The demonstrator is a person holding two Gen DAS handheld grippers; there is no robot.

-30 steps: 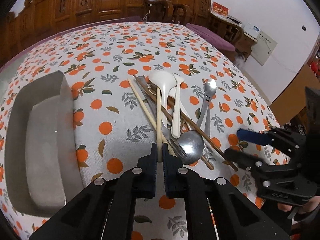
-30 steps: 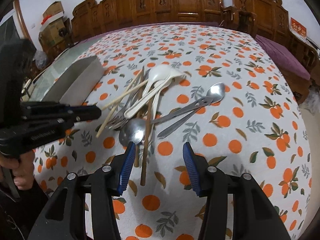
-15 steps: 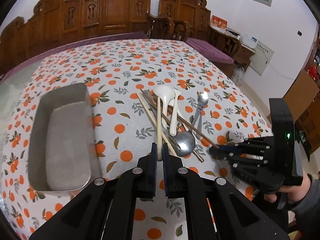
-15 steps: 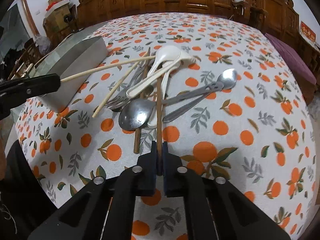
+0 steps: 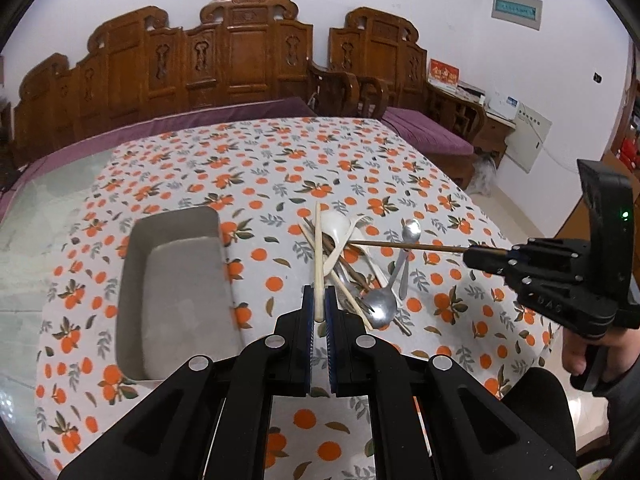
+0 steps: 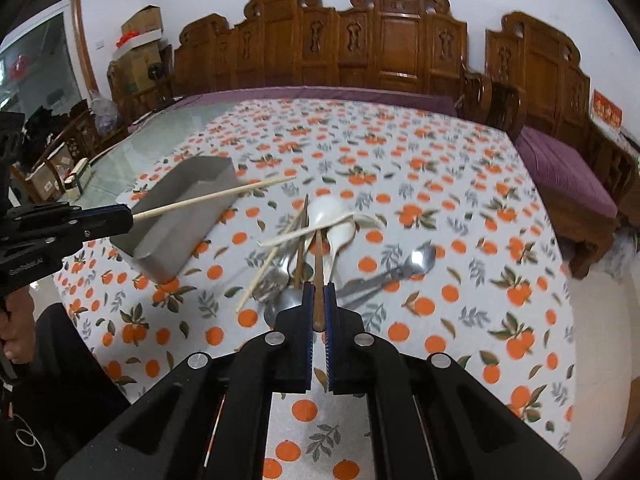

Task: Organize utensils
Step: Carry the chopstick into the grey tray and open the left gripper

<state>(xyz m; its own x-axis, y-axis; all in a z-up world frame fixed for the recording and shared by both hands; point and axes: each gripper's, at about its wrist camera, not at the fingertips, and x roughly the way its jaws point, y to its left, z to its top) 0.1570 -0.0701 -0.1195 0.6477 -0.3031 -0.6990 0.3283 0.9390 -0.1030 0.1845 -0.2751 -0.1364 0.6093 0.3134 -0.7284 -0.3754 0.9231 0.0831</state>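
Tongs of the left gripper (image 5: pixel 319 310) pinch a pale chopstick (image 5: pixel 318 264); the right gripper (image 6: pixel 319 308) pinches a dark chopstick (image 6: pixel 318 276). Utensil pile (image 5: pixel 360 268) lies right of the metal tray (image 5: pixel 176 292). Only the right view shows boxes (image 6: pixel 140 36) far left.

White lettering is seen on the side of each gripper body, but it is too small and blurred to be read with certainty. Gold characters are printed on a red card (image 5: pixel 443 76) by the wall; they cannot be made out.
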